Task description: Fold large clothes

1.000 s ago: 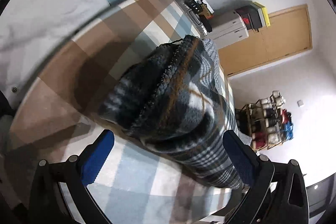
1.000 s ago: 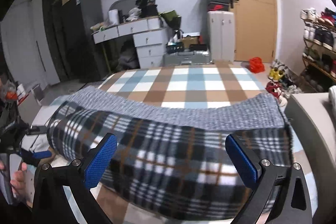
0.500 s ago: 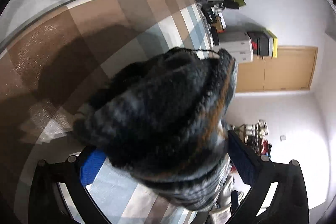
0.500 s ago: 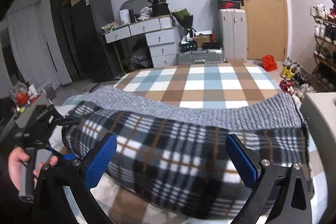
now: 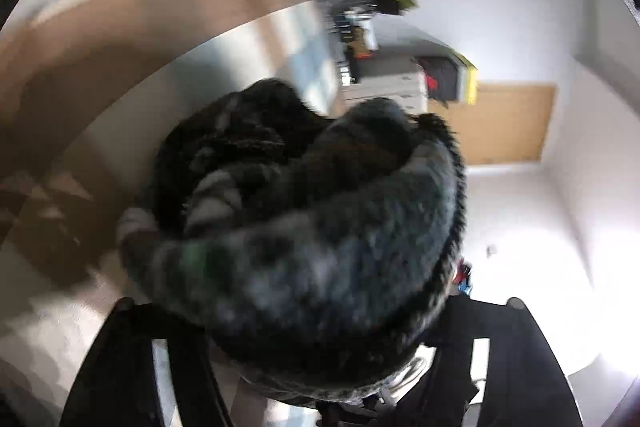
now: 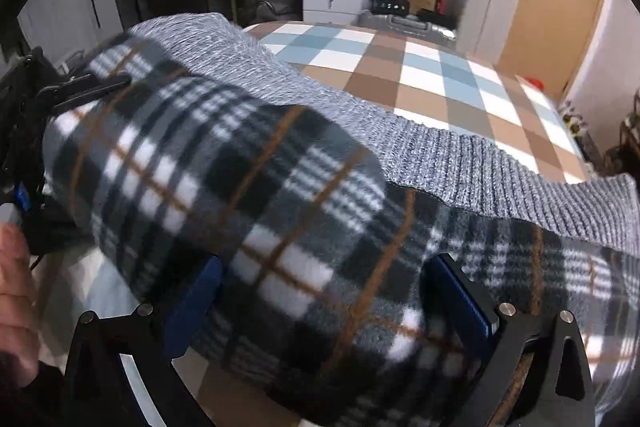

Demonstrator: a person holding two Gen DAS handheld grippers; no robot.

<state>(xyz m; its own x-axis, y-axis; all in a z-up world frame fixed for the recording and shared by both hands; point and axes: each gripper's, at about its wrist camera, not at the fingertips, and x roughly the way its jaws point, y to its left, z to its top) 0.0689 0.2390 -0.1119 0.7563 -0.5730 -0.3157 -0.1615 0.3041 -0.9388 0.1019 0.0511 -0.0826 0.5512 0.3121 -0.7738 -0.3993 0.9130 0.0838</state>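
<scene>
The bed with the brown, blue and white checked cover (image 6: 440, 75) is seen beneath everything; across its near edge the large dark plaid fleece garment with the grey ribbed knit lining (image 6: 248, 187) is laid in a thick folded roll, now bunched higher at its left end than a moment ago. The left gripper (image 5: 320, 359) is pushed onto that end of the roll; its jaws have just been closing, fleece fills the gap between them, and a grip is judged likely, though the pads are hidden. The right gripper (image 6: 328, 303) has been brought down over the roll's middle; its jaws stand open astride the fleece; the next fold looks about to be started.
</scene>
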